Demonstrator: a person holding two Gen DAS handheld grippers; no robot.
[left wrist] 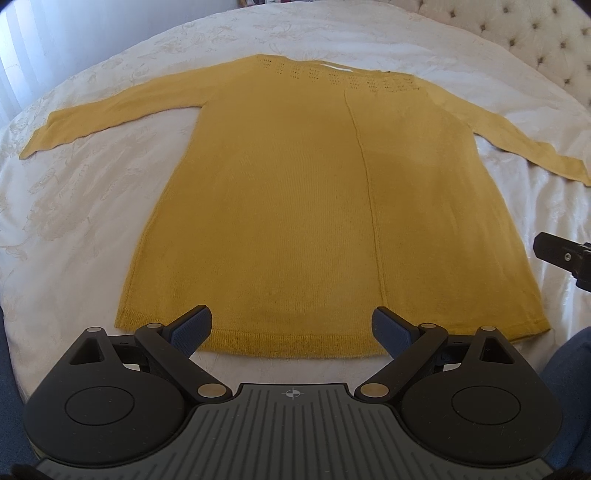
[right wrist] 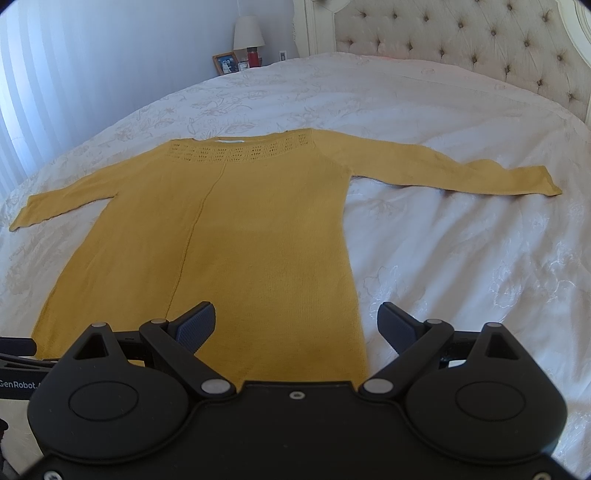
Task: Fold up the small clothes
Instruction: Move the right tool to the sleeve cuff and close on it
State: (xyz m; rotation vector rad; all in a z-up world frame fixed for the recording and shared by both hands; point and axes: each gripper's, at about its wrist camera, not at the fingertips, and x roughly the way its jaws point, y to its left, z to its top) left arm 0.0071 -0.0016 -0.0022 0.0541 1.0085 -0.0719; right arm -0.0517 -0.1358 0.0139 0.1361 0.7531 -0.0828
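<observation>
Mustard sweater [left wrist: 295,206] flat on bed [left wrist: 92,206] — hem just beyond spread fingers [left wrist: 195,328]

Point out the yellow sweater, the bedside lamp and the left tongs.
yellow sweater [left wrist: 295,206]: left wrist view, middle of body.
bedside lamp [right wrist: 248,31]: right wrist view, on shade.
left tongs [left wrist: 291,328]: left wrist view, midway between fingertips.

The left tongs [left wrist: 291,326] hang with their jaws spread wide, nothing between the ribbed dark pads [left wrist: 192,328], near the bed's front edge. The right tongs [right wrist: 297,325] are likewise spread wide and hold nothing, poised over the same front edge, further toward the bed's right side. Part of the right tongs shows at the right border of the left wrist view.
</observation>
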